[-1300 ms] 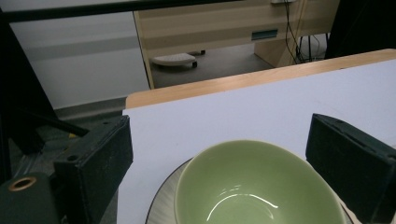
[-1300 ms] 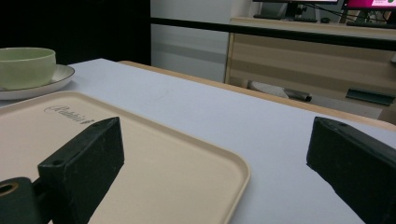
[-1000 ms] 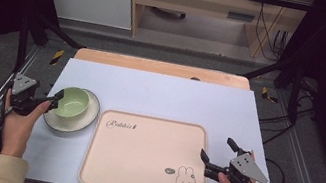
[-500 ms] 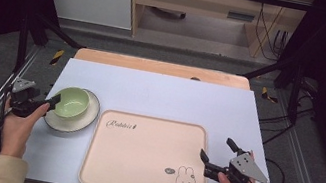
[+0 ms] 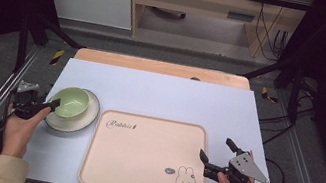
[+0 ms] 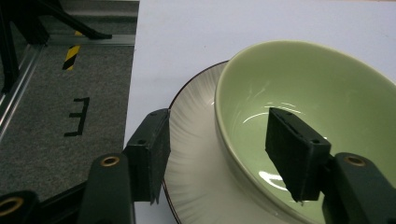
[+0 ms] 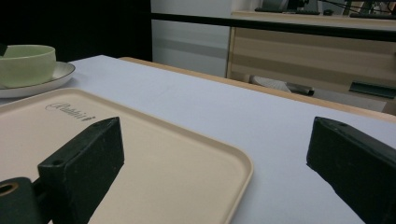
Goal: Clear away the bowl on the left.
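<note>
Two grippers: our left gripper [image 5: 54, 102], jaws apart, straddles the green bowl's [image 5: 72, 102] rim on its plate [image 5: 87, 117], left of frame; our right gripper [image 5: 215, 154] gapes open, lower right, at the tray's [image 5: 139, 158] corner.

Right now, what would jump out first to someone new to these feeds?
The green bowl on its white plate, at the table's left, with the open left gripper straddling the bowl's near wall. Then the big beige tray with a rabbit drawing, mid-table, and the open right gripper at the tray's right edge.
</note>
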The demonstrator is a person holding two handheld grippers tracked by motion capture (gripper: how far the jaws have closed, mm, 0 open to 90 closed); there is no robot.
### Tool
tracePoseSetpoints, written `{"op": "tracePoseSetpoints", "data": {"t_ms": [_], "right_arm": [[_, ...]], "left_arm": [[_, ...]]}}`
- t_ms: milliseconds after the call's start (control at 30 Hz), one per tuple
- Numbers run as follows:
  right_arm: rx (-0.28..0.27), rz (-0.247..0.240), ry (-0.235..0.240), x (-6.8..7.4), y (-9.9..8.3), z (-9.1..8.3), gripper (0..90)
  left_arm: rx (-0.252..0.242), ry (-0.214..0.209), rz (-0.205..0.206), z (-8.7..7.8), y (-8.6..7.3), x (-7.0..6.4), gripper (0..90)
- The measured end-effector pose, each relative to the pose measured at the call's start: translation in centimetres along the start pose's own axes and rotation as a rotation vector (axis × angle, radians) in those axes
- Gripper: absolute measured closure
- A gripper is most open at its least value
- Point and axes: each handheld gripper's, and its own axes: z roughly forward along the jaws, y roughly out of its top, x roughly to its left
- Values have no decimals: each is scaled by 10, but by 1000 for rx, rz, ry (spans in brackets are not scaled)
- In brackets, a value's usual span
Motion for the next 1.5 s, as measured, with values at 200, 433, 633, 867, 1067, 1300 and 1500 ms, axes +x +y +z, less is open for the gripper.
{"op": "tracePoseSetpoints", "data": {"t_ms": [200, 433, 633, 867, 1067, 1300, 1500], "right_arm": [[4, -5, 9, 1, 0, 1, 41], [-3, 1, 13, 0, 1, 1, 41], [-5, 0, 21, 1, 2, 0, 41], [-13, 14, 25, -1, 2, -2, 41], [-7, 16, 33, -1, 2, -1, 41], [-5, 18, 32, -3, 1, -1, 41], [-6, 15, 32, -3, 1, -1, 41]], "left_arm": [[16, -6, -18, 2, -2, 1, 465], [68, -11, 2, 6, 5, -4, 568], [132, -1, 19, 15, 12, -9, 641], [175, -4, 7, 23, 18, -7, 746], [193, -5, 17, 31, 17, -5, 804], [127, -72, -57, 23, 16, -3, 834], [92, -119, -122, 15, 18, -1, 830]]}}
